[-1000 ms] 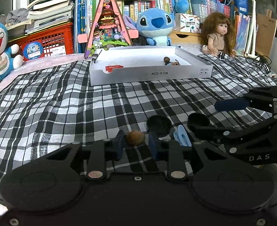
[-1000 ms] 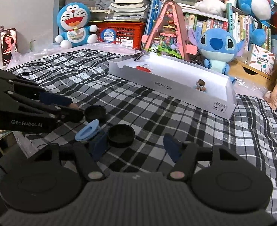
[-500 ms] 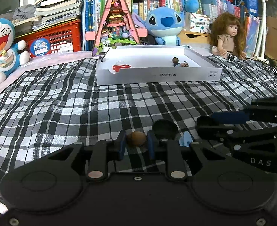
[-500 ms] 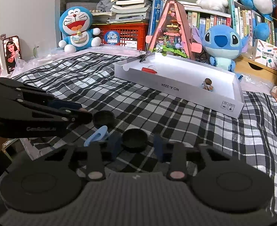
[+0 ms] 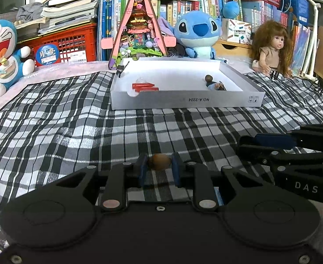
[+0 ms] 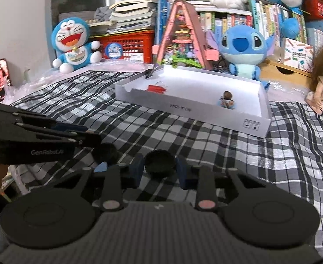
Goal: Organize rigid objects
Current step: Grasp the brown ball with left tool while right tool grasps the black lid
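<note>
brown nut (image 5: 159,162) sitting pinched in my left gripper (image 5: 158,171), near the checked cloth's (image 5: 73,132) close edge | black cap (image 6: 160,163) being clamped by my right gripper (image 6: 160,172) | both grippers tilting down toward the far white box (image 5: 183,102)

tray (image 5: 183,101) on cloth (image 5: 62,127) | nut (image 5: 208,78) in tray | plush (image 5: 196,33) behind tray

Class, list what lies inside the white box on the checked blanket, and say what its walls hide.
Inside the white box: red pieces, a brown ball and a small figure. The front wall hides the floor just behind it.
</note>
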### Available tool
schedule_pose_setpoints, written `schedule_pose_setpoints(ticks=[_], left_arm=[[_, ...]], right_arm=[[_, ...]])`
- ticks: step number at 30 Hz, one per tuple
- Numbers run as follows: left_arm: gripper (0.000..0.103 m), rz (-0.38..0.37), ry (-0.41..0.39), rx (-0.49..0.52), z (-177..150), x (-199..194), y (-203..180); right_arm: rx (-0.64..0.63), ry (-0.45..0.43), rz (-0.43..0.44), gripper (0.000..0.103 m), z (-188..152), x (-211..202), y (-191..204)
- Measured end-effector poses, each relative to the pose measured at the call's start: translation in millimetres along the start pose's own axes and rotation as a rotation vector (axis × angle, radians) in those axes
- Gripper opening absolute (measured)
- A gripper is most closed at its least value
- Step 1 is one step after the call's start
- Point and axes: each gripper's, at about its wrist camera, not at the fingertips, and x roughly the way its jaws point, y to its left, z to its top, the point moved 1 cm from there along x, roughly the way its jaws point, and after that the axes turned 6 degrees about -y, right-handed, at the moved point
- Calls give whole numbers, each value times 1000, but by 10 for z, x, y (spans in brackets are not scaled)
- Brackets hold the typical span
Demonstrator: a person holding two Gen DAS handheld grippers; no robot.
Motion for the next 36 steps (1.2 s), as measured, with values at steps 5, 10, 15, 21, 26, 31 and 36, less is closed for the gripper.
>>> schedule_pose_setpoints(ticks=[5, 10, 15, 21, 26, 31, 36], left_arm=[[22, -2, -4, -9, 96, 47, 1], [22, -5, -9, -15, 159, 76, -7], [22, -6, -8, -17, 173, 85, -12], [22, -18, -11, -20, 202, 114, -39], [22, -30, -16, -17, 238, 135, -63], [22, -34, -20, -19, 268, 143, -60], [22, -35, -20, -29, 304, 156, -42]], right_arm=[[18, -4, -25, 38, 65, 27, -63], [39, -10, -38, 38, 116, 47, -111], [60, -9, -49, 38, 141, 69, -155], [64, -5, -57, 38, 146, 84, -184], [52, -1, -65, 38, 143, 90, -192], [61, 0, -74, 38, 162, 102, -230], [75, -3, -78, 38, 184, 106, -267]])
